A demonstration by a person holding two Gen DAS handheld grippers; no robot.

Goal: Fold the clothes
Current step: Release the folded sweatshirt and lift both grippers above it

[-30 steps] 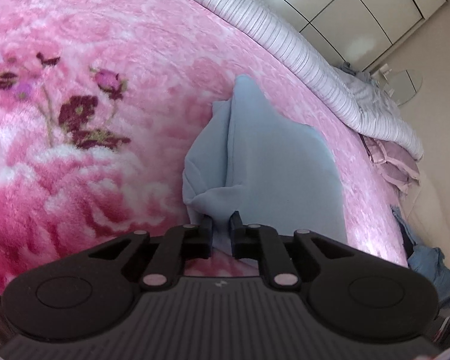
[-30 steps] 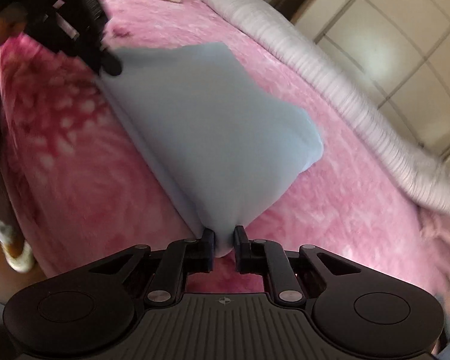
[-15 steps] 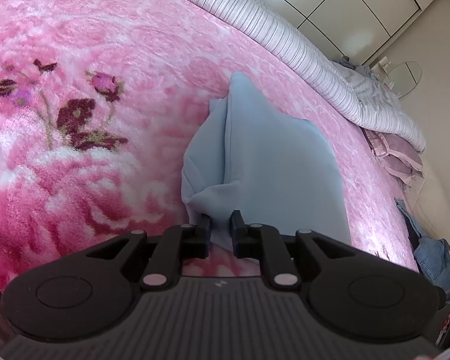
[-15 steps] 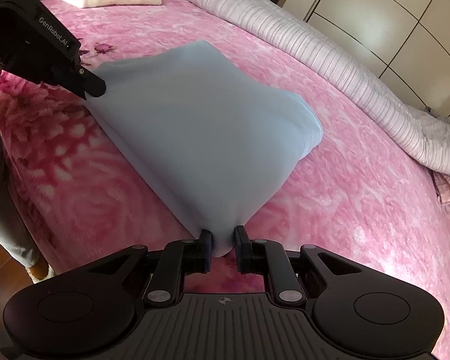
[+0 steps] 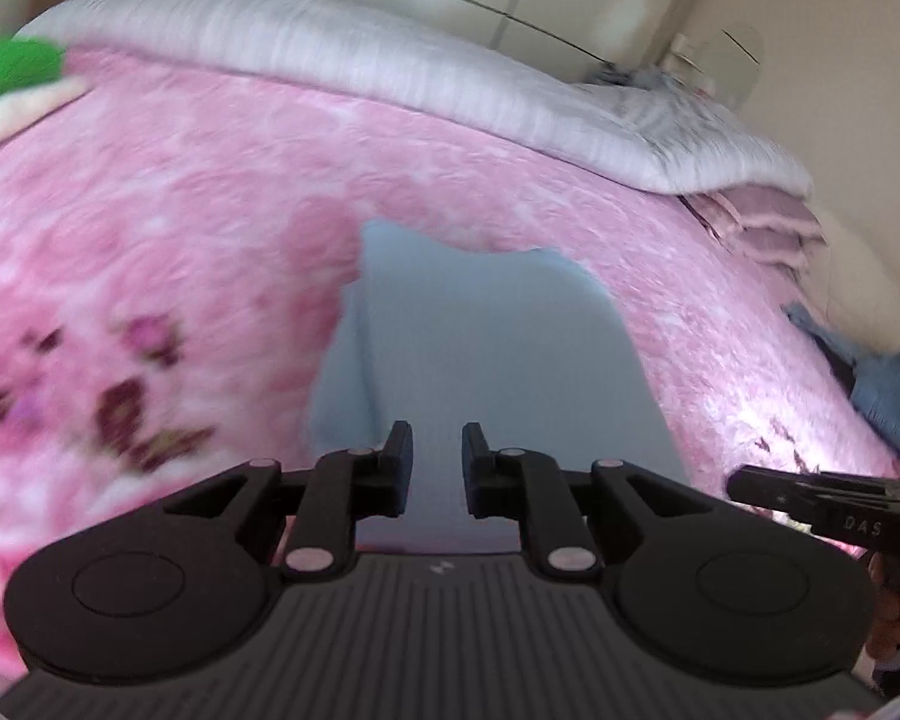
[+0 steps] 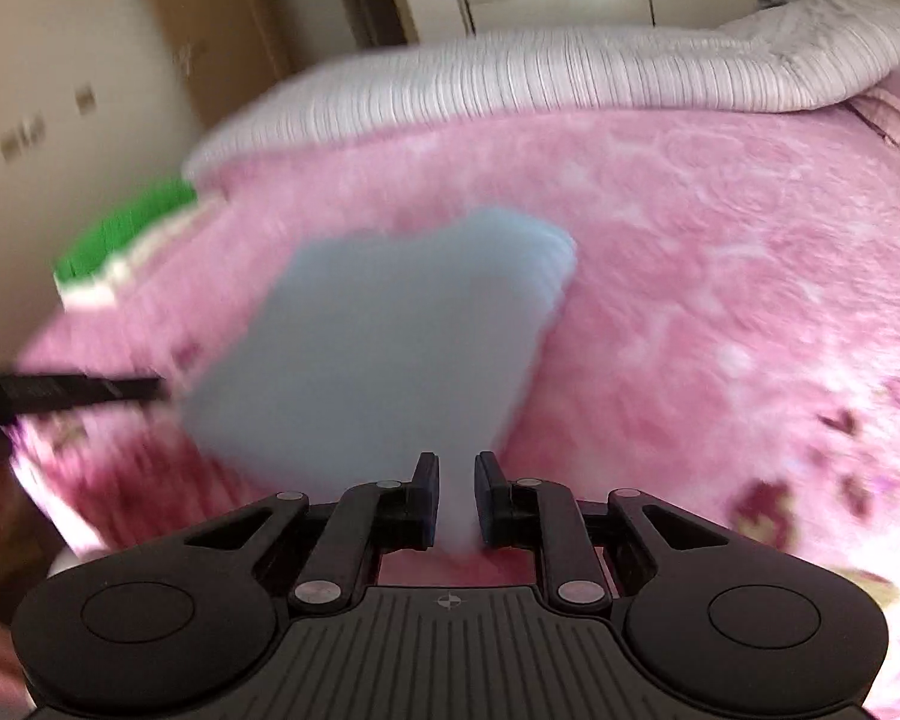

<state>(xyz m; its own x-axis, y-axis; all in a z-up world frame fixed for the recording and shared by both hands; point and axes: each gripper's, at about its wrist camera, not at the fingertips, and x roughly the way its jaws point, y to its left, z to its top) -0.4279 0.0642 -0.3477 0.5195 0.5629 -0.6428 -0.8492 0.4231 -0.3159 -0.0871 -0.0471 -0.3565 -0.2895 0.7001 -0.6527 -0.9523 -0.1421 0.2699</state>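
On the pink bed (image 5: 222, 192) lies the blue garment (image 5: 480, 336); your left gripper (image 5: 437, 447) jaws stand parted over it, your right gripper (image 6: 455, 474) pinches its corner. Motion blur smears both views.

Your right wrist view is smeared by motion: the folded pale blue garment (image 6: 384, 348) has soft, doubled edges, and the green and cream folded stack (image 6: 123, 240) at 10 o'clock is a streak. Your black left gripper (image 6: 159, 389) enters at 9 o'clock, cut by the frame, its jaws unreadable. In your left wrist view, the dark floral print on the pink plush blanket (image 5: 132, 414) blurs, and the blue denim heap (image 5: 876, 384) at 3 o'clock is indistinct.
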